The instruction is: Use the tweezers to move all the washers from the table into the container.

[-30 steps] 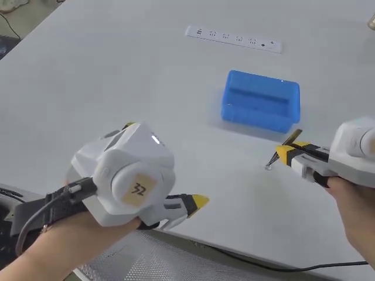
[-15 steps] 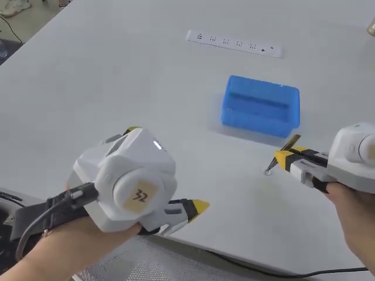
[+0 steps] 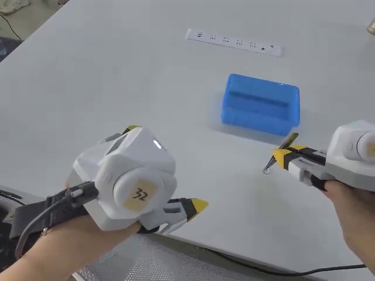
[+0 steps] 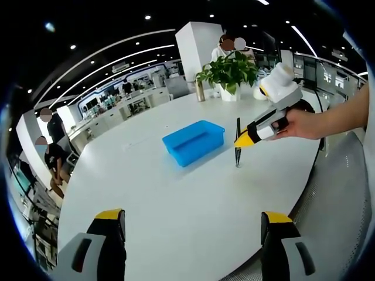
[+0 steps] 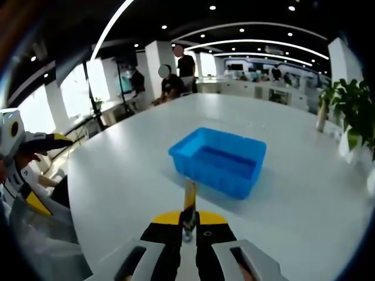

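Observation:
The blue container (image 3: 261, 104) (image 4: 193, 140) (image 5: 220, 158) stands open on the white table (image 3: 117, 76). My right gripper (image 3: 285, 156) (image 5: 187, 225), also seen as the right gripper (image 4: 249, 137) in the left gripper view, is shut on the brass tweezers (image 3: 281, 152) (image 4: 237, 143) (image 5: 188, 202). They point down at the table just in front of the container. A tiny grey speck (image 3: 266, 170) lies at their tip, too small to tell whether it is a washer. My left gripper (image 3: 166, 165) (image 4: 192, 218) hovers open near the table's front edge, nothing between its jaws.
A white power strip (image 3: 234, 42) lies beyond the container. A black cable (image 3: 263, 269) runs below the table's front edge. A potted plant (image 4: 228, 70) stands at the table's far side, with people around the room.
The head camera has shifted slightly. The tweezers' tip stays at nearly the same spot in front of the container, and the left gripper has hardly moved.

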Demonstrator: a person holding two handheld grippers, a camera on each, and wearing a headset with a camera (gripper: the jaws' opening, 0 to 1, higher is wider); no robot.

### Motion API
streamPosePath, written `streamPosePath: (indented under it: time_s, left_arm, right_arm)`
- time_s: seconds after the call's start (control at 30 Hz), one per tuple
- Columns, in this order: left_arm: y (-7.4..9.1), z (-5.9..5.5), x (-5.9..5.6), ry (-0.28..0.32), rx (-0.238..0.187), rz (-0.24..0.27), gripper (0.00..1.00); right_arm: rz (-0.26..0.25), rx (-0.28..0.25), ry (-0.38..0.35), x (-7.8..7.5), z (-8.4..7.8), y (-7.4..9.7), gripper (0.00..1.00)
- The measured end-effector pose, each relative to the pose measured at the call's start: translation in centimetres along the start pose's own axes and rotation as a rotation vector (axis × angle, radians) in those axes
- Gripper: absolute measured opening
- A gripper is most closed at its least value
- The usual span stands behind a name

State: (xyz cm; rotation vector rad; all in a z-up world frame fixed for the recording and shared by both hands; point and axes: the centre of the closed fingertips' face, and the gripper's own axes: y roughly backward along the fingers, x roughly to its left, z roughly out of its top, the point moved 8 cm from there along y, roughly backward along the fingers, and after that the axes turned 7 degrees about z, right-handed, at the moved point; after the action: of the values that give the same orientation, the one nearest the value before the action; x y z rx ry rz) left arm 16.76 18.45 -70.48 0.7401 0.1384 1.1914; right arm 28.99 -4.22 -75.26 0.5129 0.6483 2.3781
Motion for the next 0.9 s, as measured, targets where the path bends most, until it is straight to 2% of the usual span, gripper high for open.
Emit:
streamPosePath:
  time_s: [0.43,0.63,0.83,0.9]
  left_arm:
    - [0.06,-0.12,-0.15,-0.002,0.003,0.002,0.98]
    - [-0.07,-0.09,-0.16,-0.004,0.001,-0.001,0.98]
    - [-0.05,0.04,-0.20,-0.002,-0.004,-0.007,0.99]
    - [-0.04,0.06,-0.17,-0.003,-0.004,-0.007,0.99]
  right_arm:
    - [-0.007,-0.008,-0.003,0.21,-0.49,0.06,0.04]
    - [-0.029,-0.027,0.006,0.31,-0.65,0.09,0.03]
    - [-0.025,-0.006,-0.004,0.19,-0.14,0.00,0.03]
    - [-0.021,-0.017,-0.004,0.22,0.29,0.10,0.03]
